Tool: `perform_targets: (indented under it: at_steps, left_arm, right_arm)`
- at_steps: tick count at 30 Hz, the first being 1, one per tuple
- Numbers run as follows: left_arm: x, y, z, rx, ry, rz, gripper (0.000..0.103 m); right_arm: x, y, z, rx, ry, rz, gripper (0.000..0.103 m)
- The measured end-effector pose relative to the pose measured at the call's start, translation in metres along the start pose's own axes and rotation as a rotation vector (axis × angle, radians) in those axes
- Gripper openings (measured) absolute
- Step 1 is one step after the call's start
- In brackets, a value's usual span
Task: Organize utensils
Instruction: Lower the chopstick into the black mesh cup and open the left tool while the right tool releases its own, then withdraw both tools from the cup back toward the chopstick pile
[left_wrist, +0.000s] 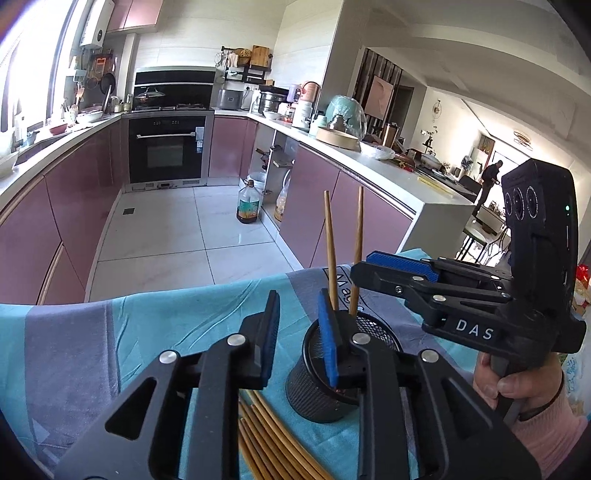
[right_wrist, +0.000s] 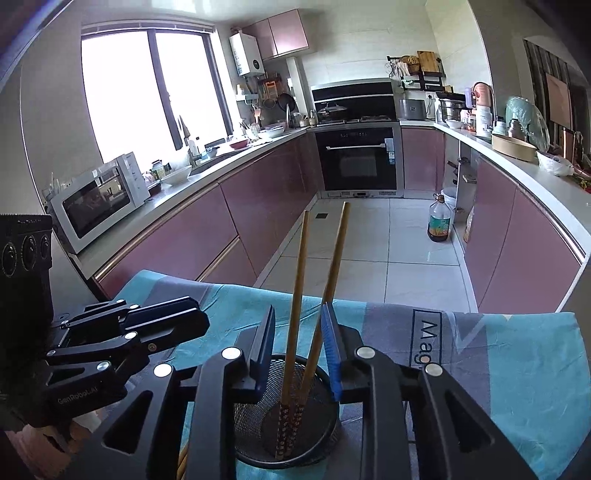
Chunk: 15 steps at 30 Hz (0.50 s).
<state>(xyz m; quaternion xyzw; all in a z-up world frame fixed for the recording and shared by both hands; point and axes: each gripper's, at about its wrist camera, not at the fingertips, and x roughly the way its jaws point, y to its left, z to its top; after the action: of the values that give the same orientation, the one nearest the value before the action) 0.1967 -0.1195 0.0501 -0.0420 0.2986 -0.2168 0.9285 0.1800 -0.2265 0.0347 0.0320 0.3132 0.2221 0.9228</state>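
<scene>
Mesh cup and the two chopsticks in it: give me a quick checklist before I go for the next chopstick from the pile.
1. Mesh cup upright on the cloth: ok.
2. Two chopsticks standing inside the cup, patterned ends down: ok.
3. Right claw open, its pads either side of the chopsticks: ok. Contact with the right-hand stick: cannot tell.
4. Left claw open and holding nothing: ok.
5. Loose chopsticks lying on the blue cloth under the left claw: ok.
6. How many loose chopsticks remain: cannot tell, the claw covers part of the pile.
</scene>
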Motion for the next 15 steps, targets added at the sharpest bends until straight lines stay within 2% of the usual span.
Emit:
perform_targets:
  at_steps: [2, 4, 7, 11, 15]
  left_arm:
    - [-0.011, 0.004, -0.004, 0.006, -0.023, 0.026, 0.027]
    - [-0.024, 0.01, -0.011, 0.012, -0.042, 0.047, 0.036]
    - [-0.042, 0.015, -0.024, 0.046, -0.051, 0.098, 0.042]
    - [-0.052, 0.026, -0.053, 0.059, -0.002, 0.129, 0.045]
    - [-0.046, 0.04, -0.093, 0.037, 0.097, 0.136, 0.046]
  right_arm:
    - [-0.009, 0.002, -0.002, -0.001, -0.02, 0.006, 0.026]
    - [-0.021, 0.008, -0.006, -0.019, -0.042, 0.026, 0.031]
    - [-0.043, 0.023, -0.016, -0.078, -0.071, 0.064, 0.039]
    - [-0.059, 0.044, -0.042, -0.143, -0.053, 0.141, 0.043]
    - [-0.044, 0.062, -0.073, -0.174, 0.047, 0.164, 0.044]
